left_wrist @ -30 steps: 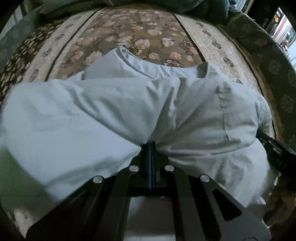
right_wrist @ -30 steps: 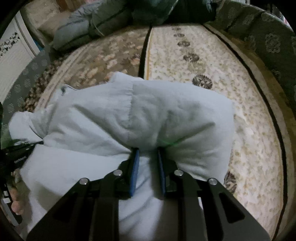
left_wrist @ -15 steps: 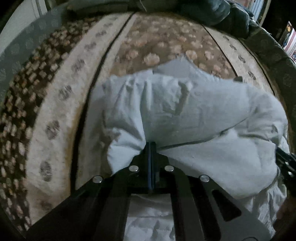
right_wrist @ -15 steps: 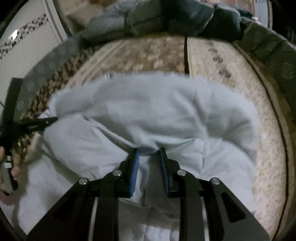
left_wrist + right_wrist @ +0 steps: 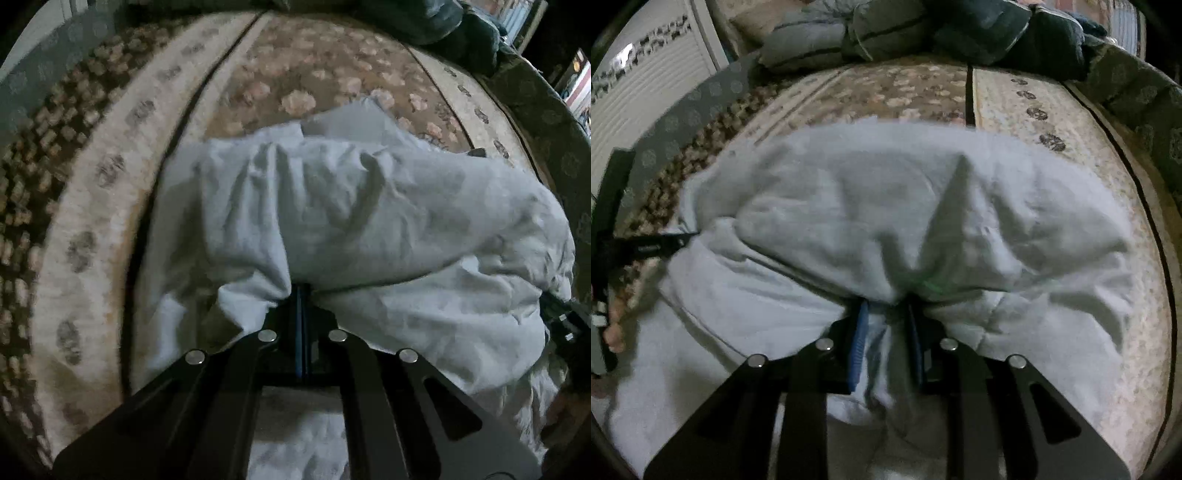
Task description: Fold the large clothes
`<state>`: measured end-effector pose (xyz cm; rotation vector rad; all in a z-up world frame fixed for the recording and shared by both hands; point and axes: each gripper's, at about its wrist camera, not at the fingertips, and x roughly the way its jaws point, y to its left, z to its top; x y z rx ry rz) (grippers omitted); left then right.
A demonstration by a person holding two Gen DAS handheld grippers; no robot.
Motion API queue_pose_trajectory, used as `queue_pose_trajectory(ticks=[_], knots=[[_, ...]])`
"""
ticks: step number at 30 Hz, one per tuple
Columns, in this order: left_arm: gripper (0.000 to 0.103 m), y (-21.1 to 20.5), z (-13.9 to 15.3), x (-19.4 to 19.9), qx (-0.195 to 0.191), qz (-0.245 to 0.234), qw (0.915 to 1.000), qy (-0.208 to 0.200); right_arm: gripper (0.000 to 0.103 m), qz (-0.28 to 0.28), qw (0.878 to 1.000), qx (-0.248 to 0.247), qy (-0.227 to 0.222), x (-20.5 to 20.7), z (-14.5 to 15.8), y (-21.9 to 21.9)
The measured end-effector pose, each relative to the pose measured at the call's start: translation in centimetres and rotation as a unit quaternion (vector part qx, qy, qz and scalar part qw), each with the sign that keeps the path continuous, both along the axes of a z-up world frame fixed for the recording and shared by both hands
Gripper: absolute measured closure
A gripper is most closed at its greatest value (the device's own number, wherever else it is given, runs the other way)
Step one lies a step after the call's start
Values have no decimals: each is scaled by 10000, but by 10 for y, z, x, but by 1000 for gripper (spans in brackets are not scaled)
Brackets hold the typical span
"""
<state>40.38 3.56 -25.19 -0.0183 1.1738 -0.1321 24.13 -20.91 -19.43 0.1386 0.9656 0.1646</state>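
Observation:
A large pale blue-grey garment (image 5: 369, 206) lies bunched on a patterned bed cover. My left gripper (image 5: 303, 291) is shut on a fold of it, the cloth draped over the fingertips. In the right wrist view the same garment (image 5: 905, 206) fills the middle. My right gripper (image 5: 886, 314) is shut on a gathered fold of it, with cloth bunched between the blue pads. The left gripper (image 5: 653, 243) shows at the left edge of the right wrist view, and the right gripper (image 5: 561, 314) at the right edge of the left wrist view.
The bed cover (image 5: 110, 166) has floral brown and cream bands. Dark folded bedding (image 5: 923, 33) lies piled at the far end. A white slatted panel (image 5: 646, 92) stands at the left. A grey-green patterned border (image 5: 1145, 92) runs along the right.
Both grippers have moved forward with the garment, carrying the held edge over the rest of the cloth. The bed cover at the left has come into view.

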Motion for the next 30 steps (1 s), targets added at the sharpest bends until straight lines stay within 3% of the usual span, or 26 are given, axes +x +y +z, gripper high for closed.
queue_pose_trajectory(ticks=[3,6,10,13,15,18,23,30], knots=[[101,-8,29,-10,41,-100,9991,-401,79,-99,9986,12,-524,-12,34,-10],[101,-27,44,3,-64,-248,9980,-577,79,-519,9963,-117,-673,5,47,-28],[100,-49,31,37,-69,-320,9985,-440,79,-999,9948,120,-163,46,18,-50],[101,-61,-1,51,190,-503,9985,-143,81,-771,9962,-389,72,58,-6,-36],[101,-59,-12,52,100,-536,9985,-106,81,-687,9959,-573,99,58,-13,-31],[101,-59,-22,50,67,-538,9985,-75,82,-802,9961,-327,168,58,-24,-37],[101,-70,-29,49,444,-672,9965,-217,83,-740,9962,-443,76,58,-34,-36],[100,-58,-36,54,109,-690,9973,-211,83,-685,9976,-35,47,65,-46,-48]])
